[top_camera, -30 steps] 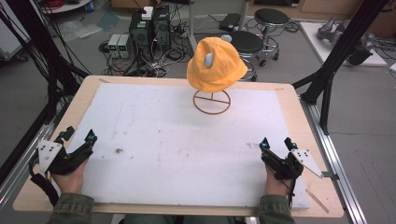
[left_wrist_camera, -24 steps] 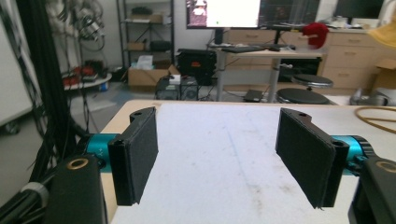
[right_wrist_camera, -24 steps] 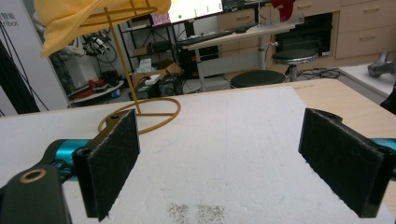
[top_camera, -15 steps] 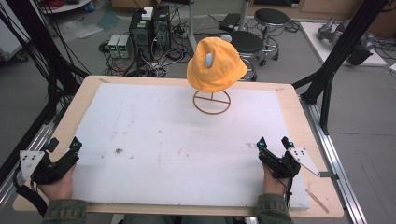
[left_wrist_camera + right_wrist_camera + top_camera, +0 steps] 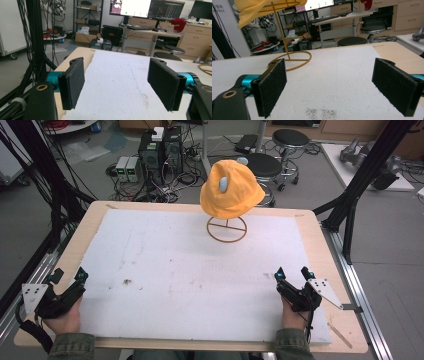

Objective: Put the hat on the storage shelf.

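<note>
Resting at the near left edge of the white mat (image 5: 200,270) on the counter (image 5: 320,240), the left claw (image 5: 68,276) has its jaws wide apart and holds nothing. Beyond the mat's middle, the orange hat (image 5: 231,190) sits on its wire stand (image 5: 227,229). At the mat's near right edge, the right claw (image 5: 291,272) gapes too, empty.

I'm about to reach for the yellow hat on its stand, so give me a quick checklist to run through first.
1. Left tool open, nothing between its pads: ok.
2. Right tool open, nothing held: ok.
3. Yellow hat sits on the wire stand: ok.
4. Stand upright, its ring flat on the white mat: ok.
5. Mat between tools and stand free of obstacles: ok.
6. How firmly the hat sits: cannot tell.
</note>
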Action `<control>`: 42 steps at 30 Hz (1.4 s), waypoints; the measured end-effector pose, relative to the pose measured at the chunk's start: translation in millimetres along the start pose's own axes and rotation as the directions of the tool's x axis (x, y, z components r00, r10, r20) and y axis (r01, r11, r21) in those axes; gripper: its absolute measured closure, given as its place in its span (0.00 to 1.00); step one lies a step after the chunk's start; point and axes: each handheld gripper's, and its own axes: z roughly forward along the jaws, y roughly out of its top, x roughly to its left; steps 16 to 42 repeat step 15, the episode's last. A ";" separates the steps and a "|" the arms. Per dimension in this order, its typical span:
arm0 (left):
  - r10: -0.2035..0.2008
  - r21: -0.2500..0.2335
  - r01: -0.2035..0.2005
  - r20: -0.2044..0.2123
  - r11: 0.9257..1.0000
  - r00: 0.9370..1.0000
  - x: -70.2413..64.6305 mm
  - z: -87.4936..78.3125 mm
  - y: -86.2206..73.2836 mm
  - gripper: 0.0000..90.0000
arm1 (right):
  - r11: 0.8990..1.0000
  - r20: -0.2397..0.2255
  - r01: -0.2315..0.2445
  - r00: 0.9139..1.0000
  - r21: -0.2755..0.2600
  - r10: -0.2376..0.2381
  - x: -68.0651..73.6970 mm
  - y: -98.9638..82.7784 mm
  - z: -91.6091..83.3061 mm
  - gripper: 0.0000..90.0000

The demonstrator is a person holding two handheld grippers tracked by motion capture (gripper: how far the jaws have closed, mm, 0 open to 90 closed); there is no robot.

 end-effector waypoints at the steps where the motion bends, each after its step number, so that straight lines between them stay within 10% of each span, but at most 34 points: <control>1: 0.000 0.000 0.000 0.000 1.000 1.000 0.0 0.0 0.0 0.33 | 1.000 0.000 0.000 1.000 0.000 0.000 0.0 0.0 0.0 0.13; 42: -0.005 0.010 0.005 -0.001 1.000 1.000 1.6 0.7 -1.2 0.33 | 1.000 0.002 -0.002 1.000 0.003 0.002 0.8 -0.5 1.6 0.13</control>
